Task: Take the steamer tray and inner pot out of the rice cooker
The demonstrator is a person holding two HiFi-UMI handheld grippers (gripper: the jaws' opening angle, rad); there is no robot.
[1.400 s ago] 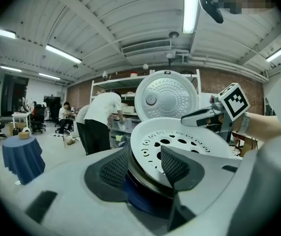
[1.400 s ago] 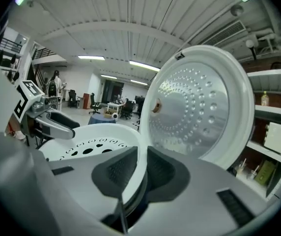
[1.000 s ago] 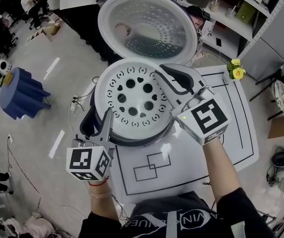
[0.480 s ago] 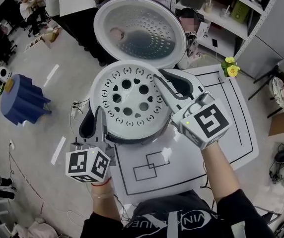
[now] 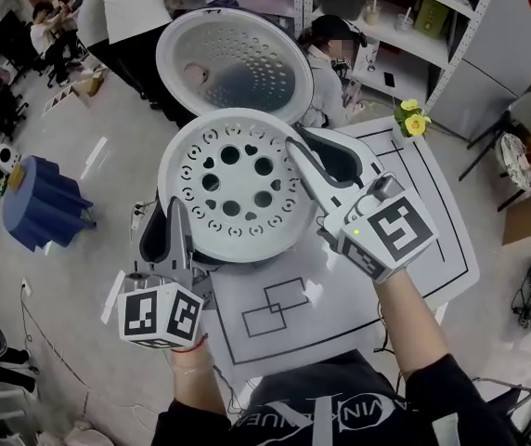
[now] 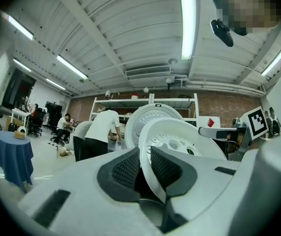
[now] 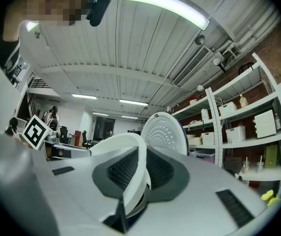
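The white steamer tray (image 5: 233, 189), round and full of holes, hangs between my two grippers above the rice cooker (image 5: 247, 260), whose body shows only as a dark edge under it. My left gripper (image 5: 177, 235) has just been closing its jaws and is shut on the tray's left rim (image 6: 180, 141). My right gripper (image 5: 307, 161) is shut on the right rim (image 7: 130, 156). The cooker's lid (image 5: 233, 63) stands open behind the tray. The tray hides the inner pot.
The cooker stands on a white mat with black lines (image 5: 414, 212). Yellow flowers (image 5: 411, 117) sit at the mat's far right corner. Shelves (image 5: 414, 26) and a seated person (image 5: 326, 54) are behind it, a blue draped stool (image 5: 43, 198) on the floor at left.
The left jaws, open beside the rim a second ago, have shut on it. Both grippers have risen, and the tray with them, up off the cooker.
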